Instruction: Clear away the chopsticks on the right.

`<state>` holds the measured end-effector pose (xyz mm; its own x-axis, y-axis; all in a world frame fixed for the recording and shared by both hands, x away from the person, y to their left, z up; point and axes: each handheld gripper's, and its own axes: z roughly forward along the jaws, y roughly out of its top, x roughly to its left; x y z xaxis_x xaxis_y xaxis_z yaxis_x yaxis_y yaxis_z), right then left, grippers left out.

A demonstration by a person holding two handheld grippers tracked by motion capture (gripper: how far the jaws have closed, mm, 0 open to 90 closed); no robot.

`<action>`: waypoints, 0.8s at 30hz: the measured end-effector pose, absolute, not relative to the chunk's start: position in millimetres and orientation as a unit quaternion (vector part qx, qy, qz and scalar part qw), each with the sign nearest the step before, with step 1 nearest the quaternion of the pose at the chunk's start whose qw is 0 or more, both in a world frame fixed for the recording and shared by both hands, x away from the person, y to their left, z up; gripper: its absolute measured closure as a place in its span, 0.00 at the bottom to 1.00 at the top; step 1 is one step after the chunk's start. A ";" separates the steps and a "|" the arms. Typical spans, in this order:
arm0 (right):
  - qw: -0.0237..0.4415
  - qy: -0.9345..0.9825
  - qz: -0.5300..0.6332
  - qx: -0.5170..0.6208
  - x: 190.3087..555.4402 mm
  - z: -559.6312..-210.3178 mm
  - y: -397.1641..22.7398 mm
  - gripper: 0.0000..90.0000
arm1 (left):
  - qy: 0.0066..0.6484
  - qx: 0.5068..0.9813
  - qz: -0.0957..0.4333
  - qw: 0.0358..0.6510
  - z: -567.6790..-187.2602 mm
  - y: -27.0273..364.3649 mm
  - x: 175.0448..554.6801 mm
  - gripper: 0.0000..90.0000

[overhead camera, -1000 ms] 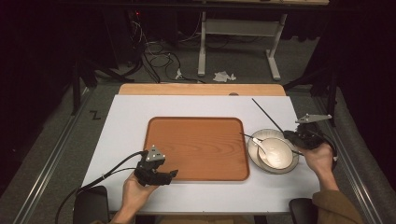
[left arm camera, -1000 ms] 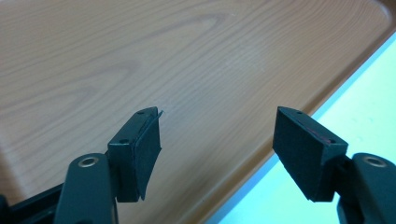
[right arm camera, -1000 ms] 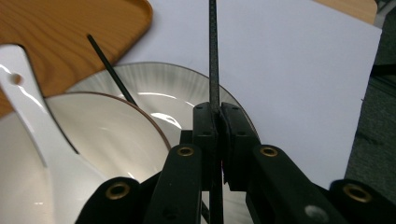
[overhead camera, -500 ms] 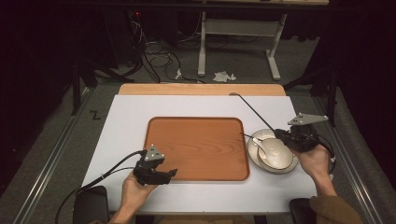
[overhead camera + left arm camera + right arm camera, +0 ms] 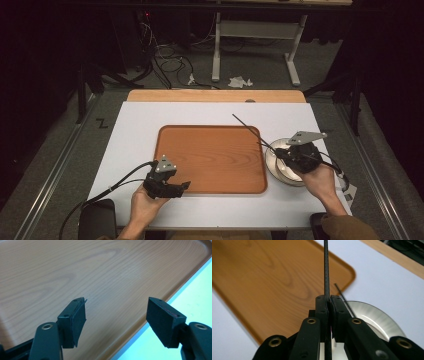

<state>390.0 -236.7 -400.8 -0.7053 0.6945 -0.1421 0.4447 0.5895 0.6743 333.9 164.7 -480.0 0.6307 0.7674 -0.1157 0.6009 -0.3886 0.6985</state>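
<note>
Compared with half a second ago, the right gripper (image 5: 278,152) has tipped its thin black rod (image 5: 246,127) lower, so the rod now points up-left over the far right corner of the tray (image 5: 210,157) instead of reaching out past it toward the back of the table. In the right gripper view the jaws are pinched tight on that rod (image 5: 326,267), which runs straight up between them, and a second thin black stick (image 5: 344,301) lies across the rim of the plate (image 5: 372,315) just behind. The plate (image 5: 274,165) sits on the white tabletop (image 5: 135,130) just right of the tray, half hidden under the right hand (image 5: 316,180). The left gripper (image 5: 181,186) hasn't really moved, parked at the tray's near left edge with its jaws spread wide and nothing in them; the left gripper view has the tray's wood grain (image 5: 100,272) under them and a slice of white table at the right. The table has a wooden strip (image 5: 215,96) along its far edge. Beyond it the room is dark: grey floor, a tangle of cables (image 5: 167,57), the legs of a white desk frame (image 5: 255,35), and some crumpled paper (image 5: 240,81) on the floor.
</note>
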 end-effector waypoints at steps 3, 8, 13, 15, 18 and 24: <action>0.195 0.875 0.308 0.318 385.5 -406.0 -223.0 0.96 | 0.415 0.825 0.114 0.366 -479.7 165.0 333.2 0.35; 0.176 0.885 0.290 0.318 385.6 -419.6 -207.6 0.96 | 0.414 0.828 0.110 0.363 -480.5 164.5 333.9 0.35; 0.169 0.892 0.270 0.320 389.4 -435.6 -193.9 0.96 | 0.414 0.827 0.112 0.362 -480.7 164.2 333.4 0.35; 0.174 0.892 0.268 0.320 389.5 -439.1 -191.3 0.95 | 0.414 0.827 0.112 0.363 -480.6 164.3 333.4 0.35; 0.179 0.895 0.251 0.321 392.4 -449.2 -183.5 0.95 | 0.415 0.828 0.111 0.362 -481.1 163.8 333.8 0.35; 0.170 0.903 0.230 0.321 396.2 -462.6 -176.4 0.95 | 0.414 0.829 0.110 0.360 -481.6 163.7 334.1 0.35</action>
<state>396.2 -176.4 -462.6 -0.7369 0.6571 -0.1587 0.5008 0.6883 0.5248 334.1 163.7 -481.6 0.6325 0.7660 -0.1149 0.6072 -0.3982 0.6875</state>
